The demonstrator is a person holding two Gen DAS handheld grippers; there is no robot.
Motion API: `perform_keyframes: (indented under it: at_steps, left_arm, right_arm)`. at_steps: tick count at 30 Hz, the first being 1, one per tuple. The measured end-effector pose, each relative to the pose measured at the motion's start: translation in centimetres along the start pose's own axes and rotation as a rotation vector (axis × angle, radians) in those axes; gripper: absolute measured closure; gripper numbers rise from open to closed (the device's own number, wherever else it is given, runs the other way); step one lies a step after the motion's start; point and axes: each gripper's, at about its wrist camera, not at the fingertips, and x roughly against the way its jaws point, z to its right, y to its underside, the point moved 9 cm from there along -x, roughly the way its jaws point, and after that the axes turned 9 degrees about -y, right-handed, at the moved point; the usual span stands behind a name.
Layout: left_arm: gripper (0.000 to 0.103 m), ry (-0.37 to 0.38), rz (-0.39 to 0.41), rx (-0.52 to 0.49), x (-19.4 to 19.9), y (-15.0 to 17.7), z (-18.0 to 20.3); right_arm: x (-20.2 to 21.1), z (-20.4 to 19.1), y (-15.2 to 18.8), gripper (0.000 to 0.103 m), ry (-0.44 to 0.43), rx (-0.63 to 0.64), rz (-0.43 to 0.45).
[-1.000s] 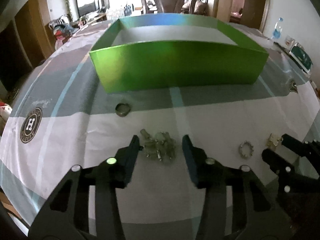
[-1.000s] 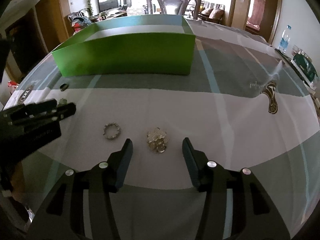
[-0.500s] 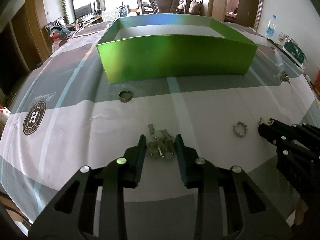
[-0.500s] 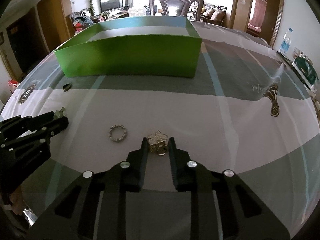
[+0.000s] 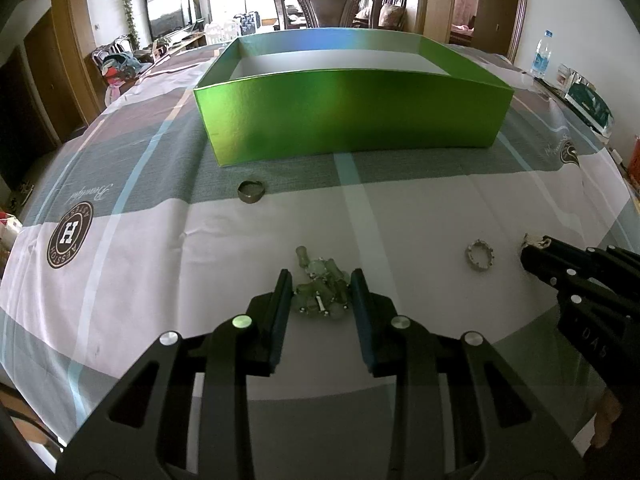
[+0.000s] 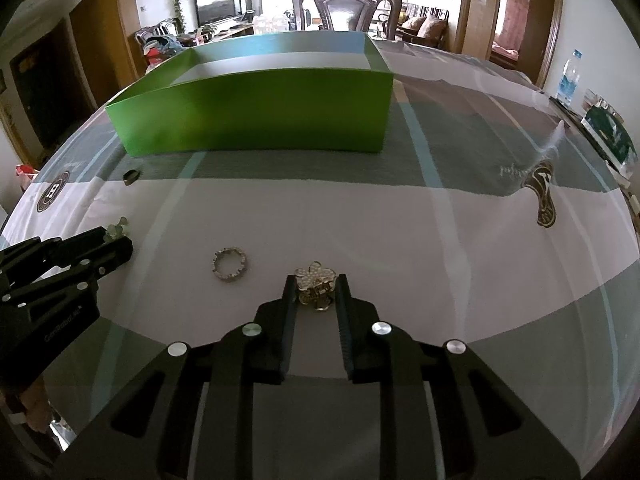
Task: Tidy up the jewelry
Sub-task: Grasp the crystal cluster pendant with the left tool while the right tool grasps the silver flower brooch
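My left gripper (image 5: 320, 280) is shut on a pale green bead piece (image 5: 320, 290), which rests on the tablecloth. My right gripper (image 6: 316, 286) is shut on a gold flower brooch (image 6: 315, 280), also at cloth level. A silver toothed ring (image 5: 480, 255) lies between the two grippers; it also shows in the right wrist view (image 6: 230, 263). A dark band ring (image 5: 251, 192) lies near the front left corner of the open green box (image 5: 348, 112). The box (image 6: 256, 116) stands at mid-table beyond both grippers.
The round table carries a patterned grey, white and mauve cloth (image 5: 120, 200). A carved wooden chair (image 5: 328, 4) stands behind the box. A water bottle (image 5: 542, 54) and a dark green packet (image 5: 588, 108) sit at the far right edge.
Both grippers have closed from wide open onto their pieces: the left on the green beads, the right on the flower brooch. Both views have drawn back slightly.
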Motion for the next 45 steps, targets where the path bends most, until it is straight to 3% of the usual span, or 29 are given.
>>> perform_keyframes:
  at_steps: [18, 24, 34, 36, 38, 40, 43, 45]
  left_arm:
    - [0.073, 0.003, 0.001, 0.015, 0.1, 0.0, -0.2]
    - [0.074, 0.001, 0.001, 0.032, 0.4, -0.3, -1.1]
    - [0.074, -0.003, 0.023, 0.03, 1.5, -1.1, -1.2]
    - [0.082, -0.001, 0.017, 0.028, 1.4, -1.0, -1.3]
    - [0.082, -0.003, 0.013, 0.024, 1.3, -0.9, -1.2]
    - [0.082, -0.003, 0.007, 0.017, 1.0, -0.8, -1.1]
    - [0.081, -0.005, -0.004, 0.014, 0.6, -0.5, -1.0]
    - [0.07, -0.004, -0.003, 0.019, 0.5, -0.3, -1.1]
  right_arm:
    - [0.1, 0.1, -0.1, 0.082, -0.007, -0.005, 0.007]
    - [2.6, 0.6, -1.8, 0.082, 0.001, 0.01, 0.091]
    - [2.7, 2.8, -1.5, 0.082, 0.012, -0.043, 0.076]
    - [2.7, 2.8, -1.3, 0.082, 0.005, -0.045, 0.076]
    - [2.6, 2.3, -1.3, 0.082, -0.024, -0.047, 0.071]
    - [2.3, 1.8, -1.2, 0.08, -0.039, -0.031, 0.066]
    - [1.8, 1.0, -1.2, 0.063, -0.023, 0.004, 0.062]
    - [1.1, 0.5, -0.9, 0.062, -0.023, 0.016, 0.044]
